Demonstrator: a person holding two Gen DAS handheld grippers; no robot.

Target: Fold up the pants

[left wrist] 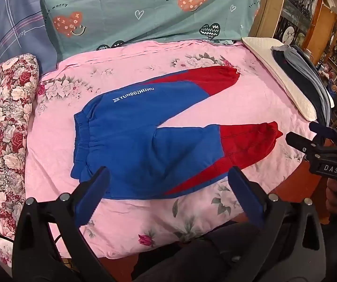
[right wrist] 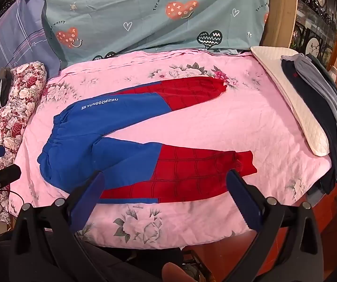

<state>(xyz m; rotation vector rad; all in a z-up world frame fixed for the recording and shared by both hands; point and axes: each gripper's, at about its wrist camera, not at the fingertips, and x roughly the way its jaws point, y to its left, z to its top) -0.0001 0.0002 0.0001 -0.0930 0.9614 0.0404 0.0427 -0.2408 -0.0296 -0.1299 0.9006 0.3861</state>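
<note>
Blue pants with red lower legs (left wrist: 145,141) lie flat on a pink floral bedspread (left wrist: 239,112), waistband to the left, the two legs spread apart in a V to the right. They also show in the right wrist view (right wrist: 112,155). My left gripper (left wrist: 168,176) is open and empty, hovering over the near leg's blue part. My right gripper (right wrist: 166,181) is open and empty above the near leg's red part, its right finger by the cuff (right wrist: 243,162). The right gripper also shows at the right edge of the left wrist view (left wrist: 309,138).
A red floral quilt roll (left wrist: 6,122) lies along the left. A white pillow (left wrist: 283,80) with dark folded clothes (left wrist: 309,75) sits at the right. A green sheet (left wrist: 145,7) hangs behind. The bed's front edge (left wrist: 168,246) is near me.
</note>
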